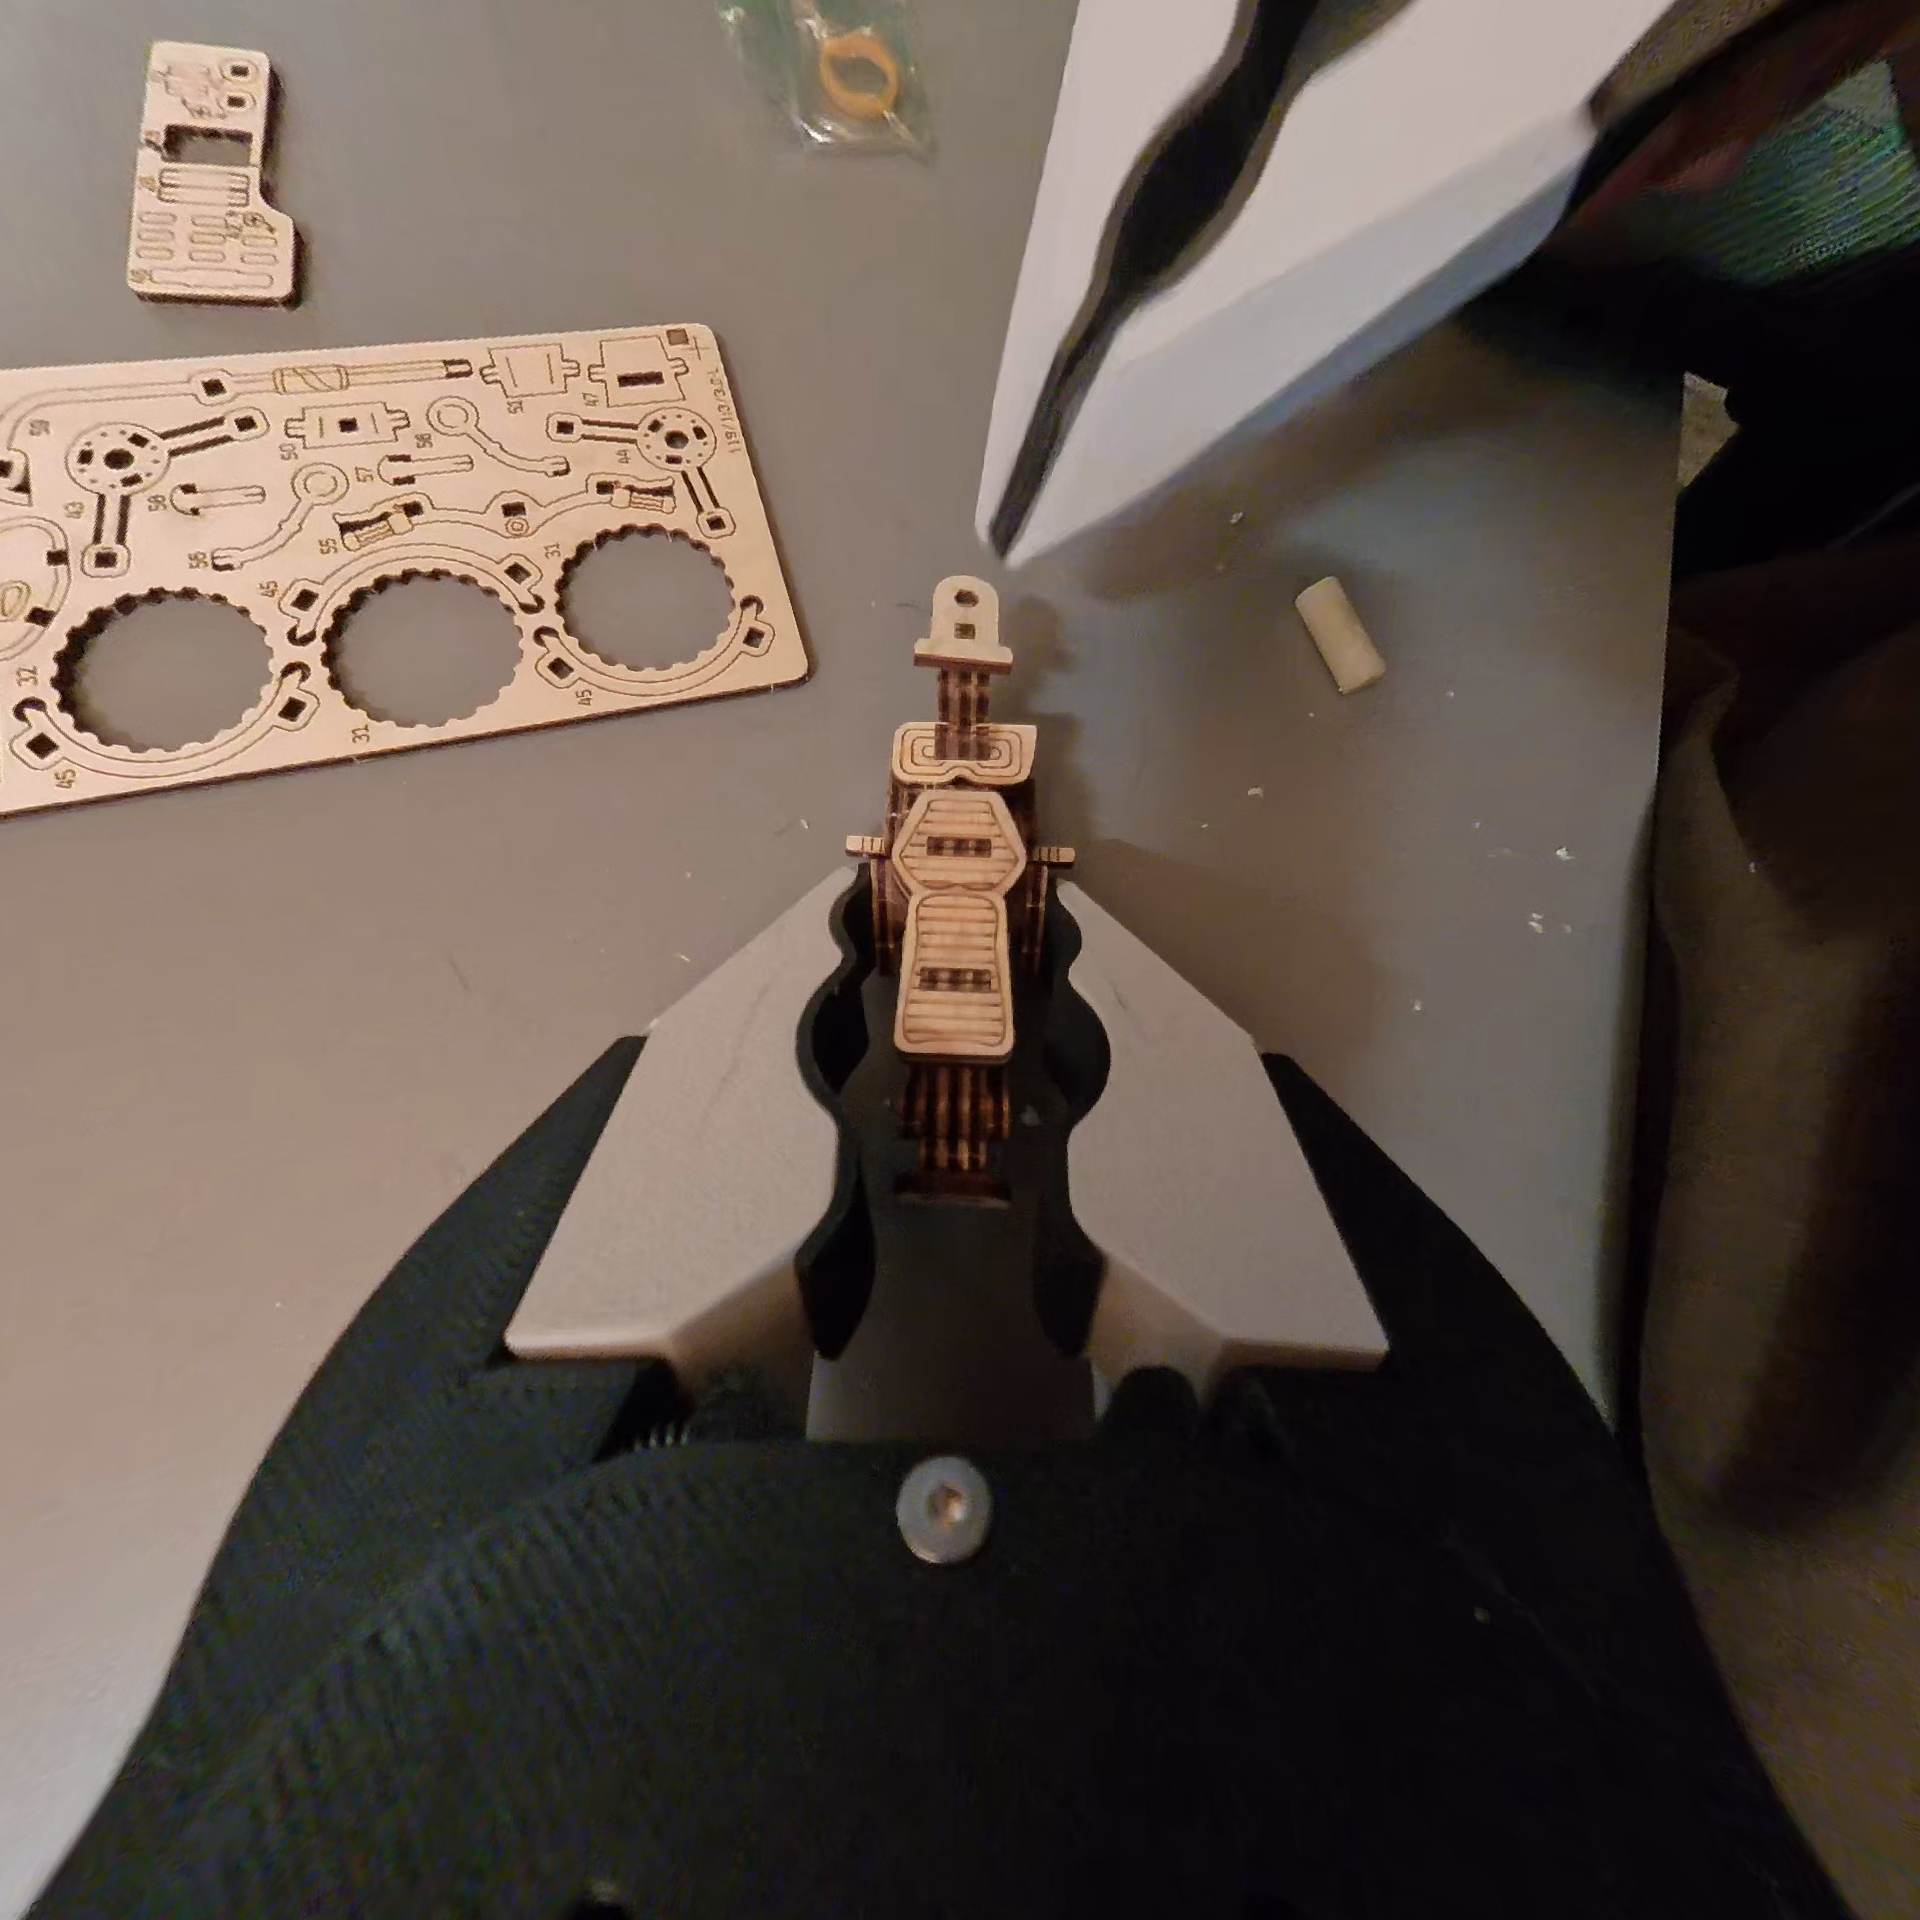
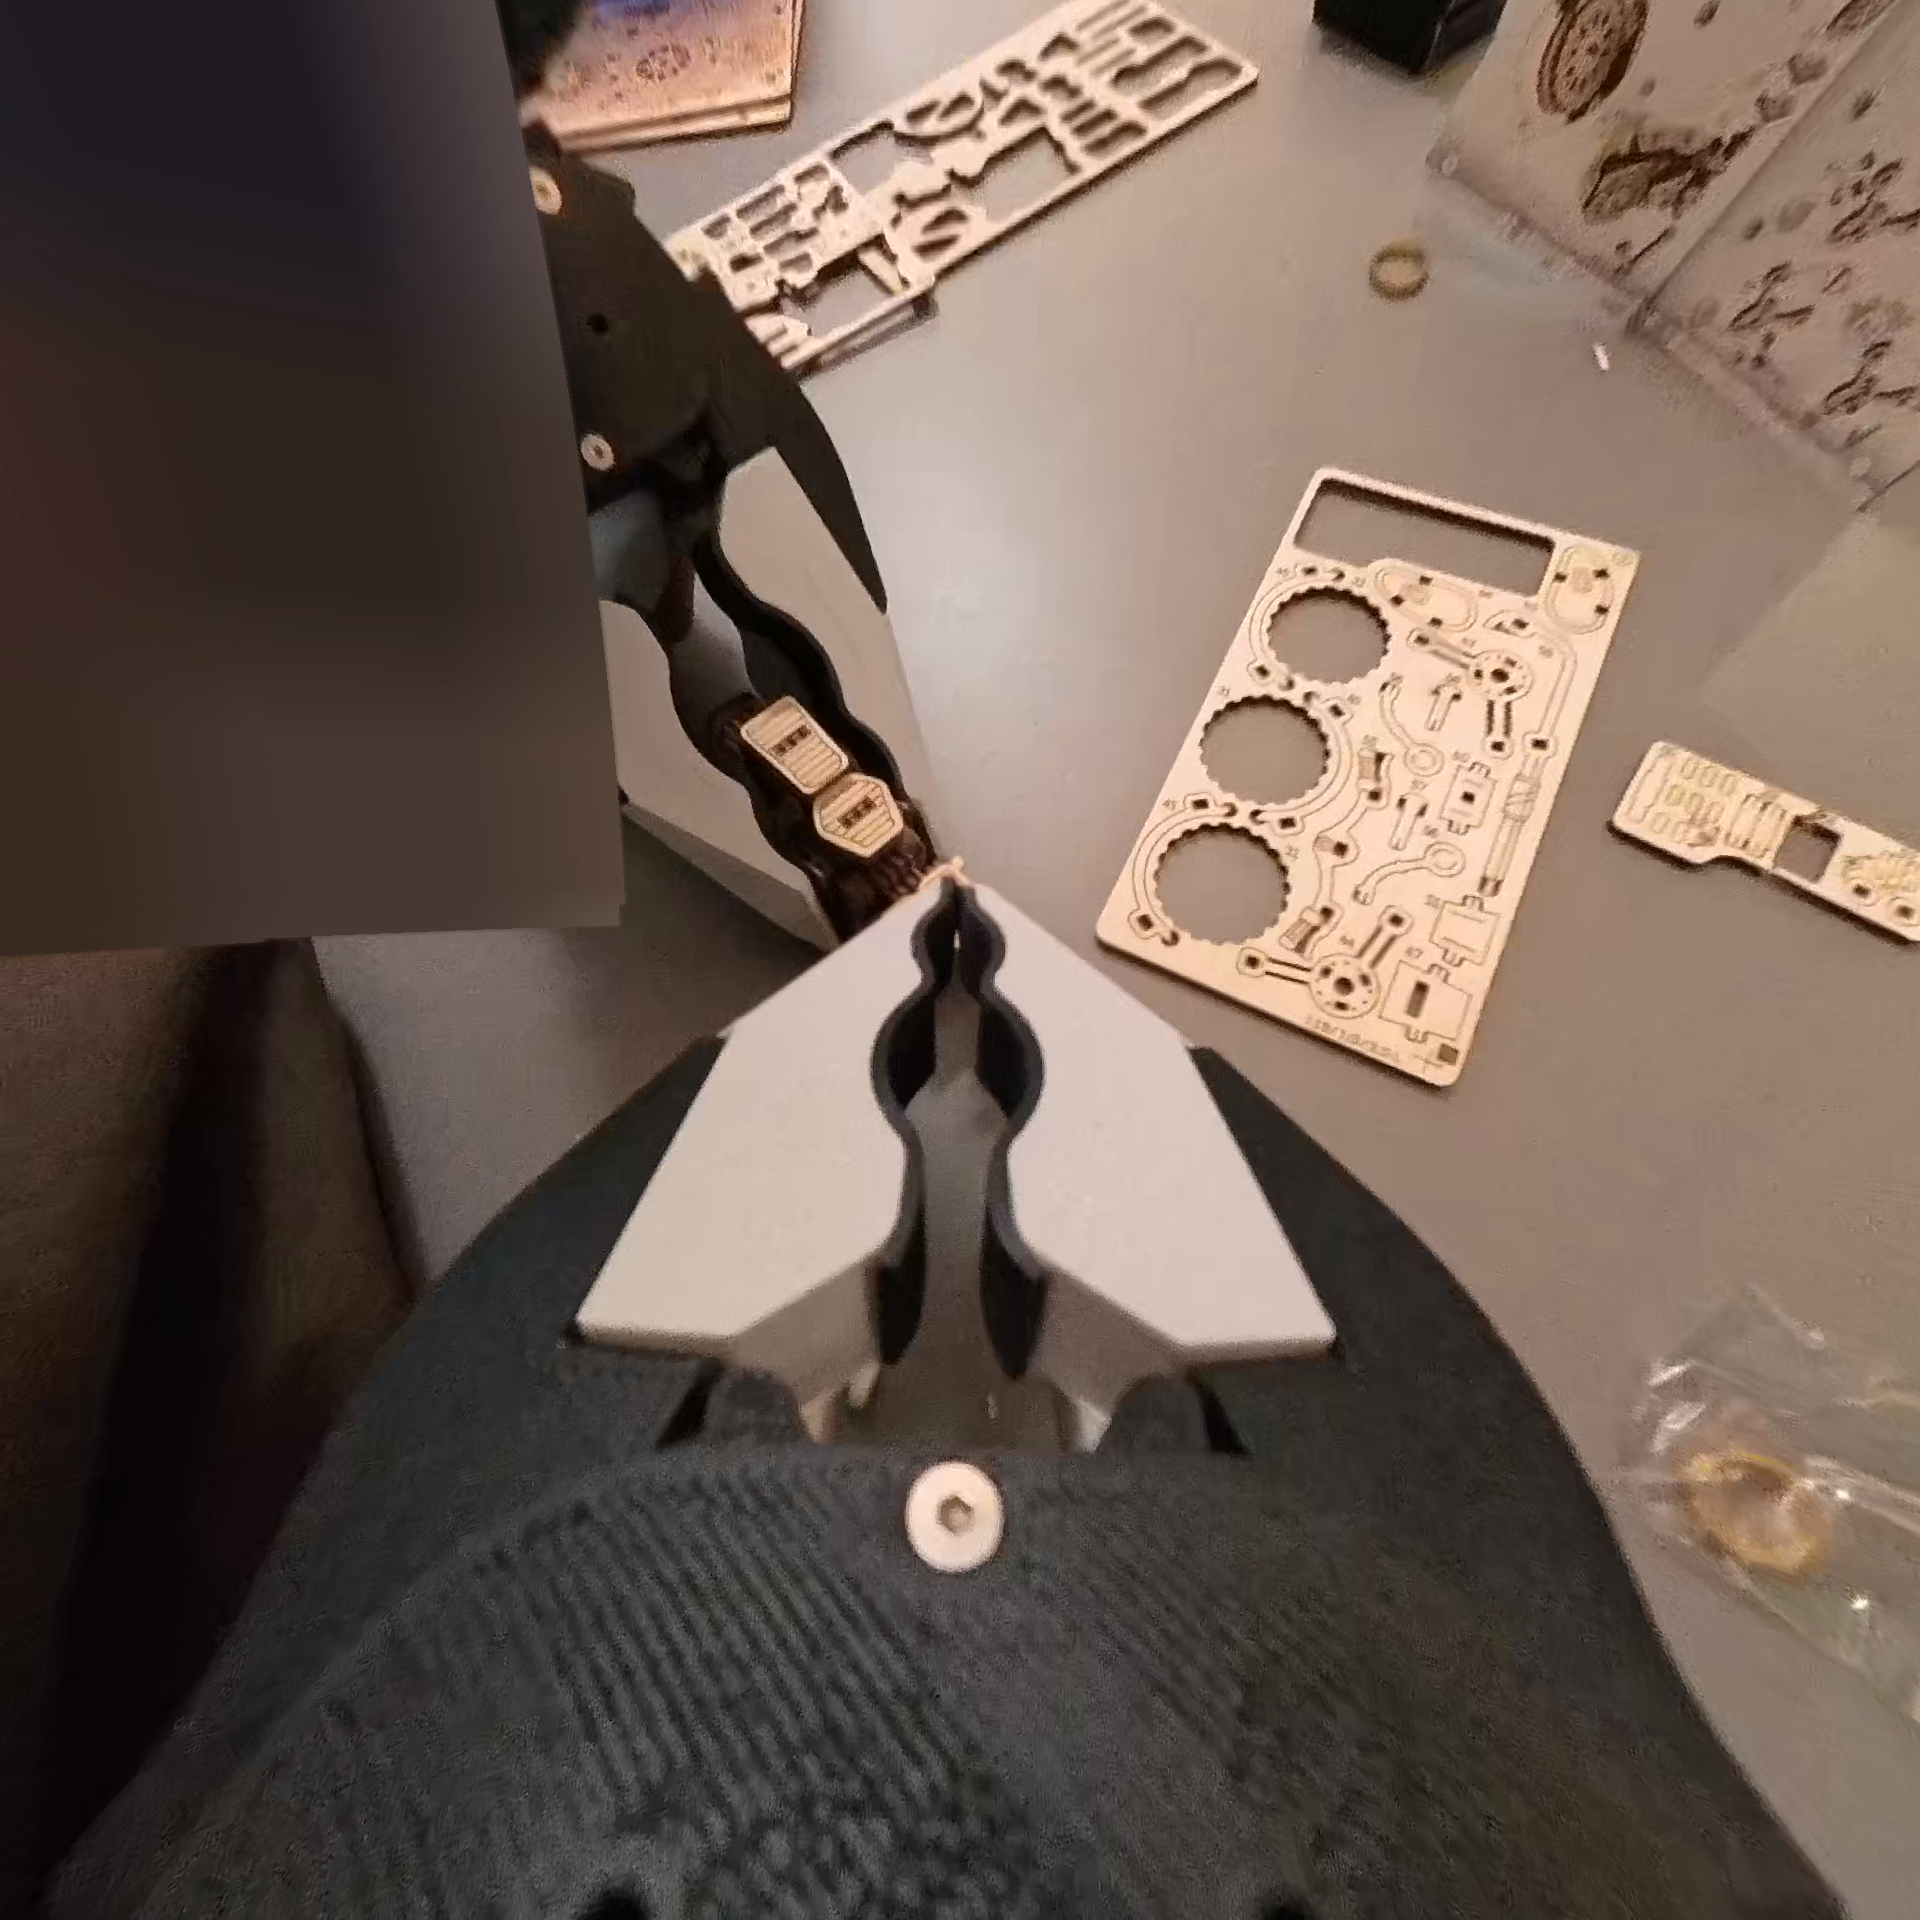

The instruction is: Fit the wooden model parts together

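- The left gripper clamps the wooden model between its fingers, the model's tabbed front end sticking out past the tips
- The right gripper is pinched together at the tips, at that front end
- The punched part sheet lies left of the left gripper; a small white cylinder lies ahead to its right

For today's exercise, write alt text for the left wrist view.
The left gripper clamps a small wooden model assembly above a grey table. A punched wooden parts sheet lies to its left; the right gripper hovers ahead.
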Demonstrator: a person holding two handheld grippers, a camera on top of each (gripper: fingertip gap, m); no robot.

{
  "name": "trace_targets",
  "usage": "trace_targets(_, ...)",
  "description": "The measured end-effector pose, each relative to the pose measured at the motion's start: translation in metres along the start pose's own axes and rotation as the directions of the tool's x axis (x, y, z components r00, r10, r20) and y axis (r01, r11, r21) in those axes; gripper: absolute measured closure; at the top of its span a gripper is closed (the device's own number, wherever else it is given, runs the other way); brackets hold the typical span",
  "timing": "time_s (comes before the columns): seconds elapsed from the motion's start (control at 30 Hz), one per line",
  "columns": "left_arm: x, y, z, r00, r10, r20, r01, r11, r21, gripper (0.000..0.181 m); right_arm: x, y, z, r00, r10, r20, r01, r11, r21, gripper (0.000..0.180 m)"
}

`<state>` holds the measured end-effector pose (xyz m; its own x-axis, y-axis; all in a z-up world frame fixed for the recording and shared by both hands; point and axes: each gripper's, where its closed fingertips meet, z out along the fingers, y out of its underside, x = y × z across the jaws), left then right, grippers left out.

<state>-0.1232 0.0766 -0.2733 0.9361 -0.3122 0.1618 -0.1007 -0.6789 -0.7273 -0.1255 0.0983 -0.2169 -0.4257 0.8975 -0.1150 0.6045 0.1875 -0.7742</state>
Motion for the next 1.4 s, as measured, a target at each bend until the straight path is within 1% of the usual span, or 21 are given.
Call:
trace_targets(0.07,0.0,0.0,0.0,1.0,-0.005,-0.003,0.005,1.0,0.002,0.152,0.002,0.014,0.01,1.0,-0.002,-0.005,0.001,0.999,-0.052,0.18)
trace_targets(0.13,0.0,0.0,0.0,1.0,-0.004,-0.003,0.004,1.0,0.001,0.152,0.002,0.016,0.009,1.0,0.015,0.006,-0.015,0.998,-0.067,0.18)
trace_targets(0.27,0.0,0.0,0.0,1.0,0.0,0.0,0.0,1.0,0.0,0.152,0.004,-0.002,-0.001,1.0,0.004,-0.019,-0.003,1.0,0.023,0.18)
trace_targets(0.33,0.0,0.0,0.0,1.0,-0.003,-0.003,0.003,1.0,0.0,0.152,0.007,0.014,0.009,1.0,0.008,-0.024,-0.009,0.999,-0.048,0.18)
trace_targets(0.4,0.0,0.0,0.0,1.0,-0.002,-0.002,0.002,1.0,0.0,0.152,0.006,0.016,0.01,0.999,0.036,-0.003,-0.036,0.998,-0.049,0.18)
trace_targets(0.53,0.0,0.0,0.0,1.0,0.003,0.003,-0.003,1.0,0.0,0.152,0.01,-0.001,0.0,0.999,0.019,-0.033,-0.018,0.999,0.033,0.18)
trace_targets(0.6,0.0,0.0,0.0,1.0,-0.003,-0.004,0.003,1.0,0.002,0.152,0.009,0.011,0.009,0.999,0.034,-0.021,-0.034,0.999,-0.025,0.18)
trace_targets(0.67,0.0,0.0,0.0,1.0,-0.005,-0.005,0.005,1.0,0.0,0.152,0.007,0.015,0.009,0.998,0.064,0.01,-0.064,0.997,-0.034,0.18)
trace_targets(0.8,0.0,0.0,0.0,1.0,0.001,0.001,-0.001,1.0,0.0,0.152,0.013,-0.004,-0.006,0.999,0.035,-0.031,-0.033,0.998,0.062,0.18)
trace_targets(0.83,0.0,0.0,0.0,1.0,0.0,-0.001,0.0,1.0,0.0,0.151,0.013,0.002,-0.001,0.999,0.034,-0.024,-0.033,0.999,0.038,0.18)
trace_targets(0.87,0.0,0.0,-0.001,1.0,-0.001,-0.003,0.001,1.0,-0.002,0.151,0.011,0.017,0.006,0.999,0.04,-0.013,-0.04,0.999,-0.033,0.178)
trace_targets(0.9,0.0,0.0,0.0,1.0,-0.006,-0.006,0.006,1.0,-0.001,0.152,0.009,0.021,0.01,0.999,0.053,0.01,-0.053,0.998,-0.034,0.18)
trace_targets(0.93,0.0,0.0,0.0,1.0,-0.004,-0.004,0.004,1.0,-0.001,0.152,0.007,0.018,0.008,0.997,0.072,0.029,-0.071,0.997,-0.023,0.18)
trace_targets(1.07,0.0,0.0,-0.001,1.0,0.002,0.002,-0.002,1.0,-0.001,0.152,0.012,-0.005,-0.008,0.999,0.023,-0.039,-0.02,0.998,0.068,0.18)
trace_targets(1.1,0.0,0.0,-0.001,1.0,0.001,0.0,-0.001,1.0,-0.001,0.152,0.011,0.0,-0.004,0.999,0.024,-0.032,-0.022,0.999,0.046,0.18)
trace_targets(1.13,0.0,0.0,-0.001,1.0,0.0,-0.001,0.0,1.0,-0.002,0.151,0.009,0.017,0.006,0.999,0.029,-0.018,-0.03,0.999,-0.038,0.18)
trace_targets(1.17,0.0,0.001,-0.001,1.0,-0.007,-0.007,0.007,1.0,-0.005,0.151,0.008,0.023,0.01,0.999,0.04,-0.001,-0.04,0.998,-0.056,0.18)
trace_targets(1.23,0.0,0.0,-0.001,1.0,-0.003,-0.004,0.003,1.0,-0.002,0.152,0.008,0.02,0.005,0.999,0.052,-0.002,-0.052,0.997,-0.058,0.18)
trace_targets(1.33,0.0,0.0,0.0,1.0,0.0,-0.001,0.0,1.0,-0.002,0.152,0.009,-0.006,-0.008,0.999,0.0,-0.05,0.003,0.998,0.063,0.18)
trace_targets(1.37,0.001,0.0,-0.001,1.0,0.0,-0.001,0.0,1.0,-0.002,0.152,0.009,-0.008,-0.009,0.998,-0.013,-0.06,0.017,0.997,0.075,0.18)
trace_targets(1.4,0.001,0.0,-0.001,1.0,0.001,-0.001,-0.001,1.0,-0.001,0.152,0.009,0.0,-0.002,0.998,-0.022,-0.061,0.024,0.999,0.029,0.18)
